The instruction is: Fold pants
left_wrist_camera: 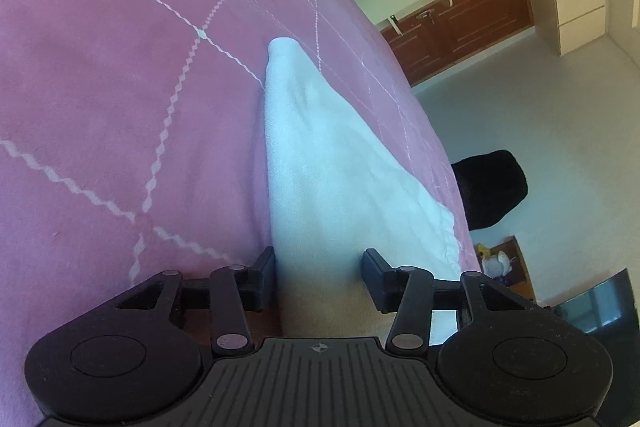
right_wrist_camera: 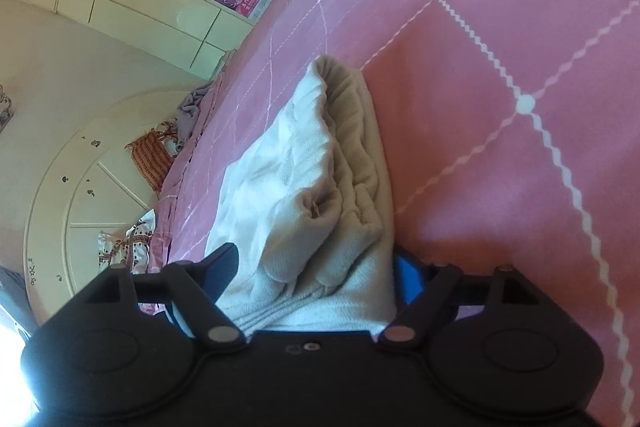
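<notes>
White pants (left_wrist_camera: 320, 163) lie on a pink bedspread (left_wrist_camera: 120, 87) near the bed edge, already folded into a long narrow strip w/ layers stacked; judging by that, approx. one crosswise fold is left. Left gripper (left_wrist_camera: 318, 267) straddles one end, fingers apart w/ cloth between; right gripper (right_wrist_camera: 316, 267) likewise around the bunched waistband end, can't tell if either is clamping. Nothing blocks the fold, but the bed edge is close.

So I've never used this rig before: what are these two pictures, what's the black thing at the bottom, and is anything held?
Each picture comes from a camera on a hand-held gripper, looking forward along its two fingers; the black hardware at the bottom is that gripper. The left gripper has its jaws around one end of the white pants, which stretch away over the pink bedspread. The right gripper has bunched pants fabric between its jaws, on the same bedspread. Both seem to grip cloth, though contact is hard to confirm.
</notes>
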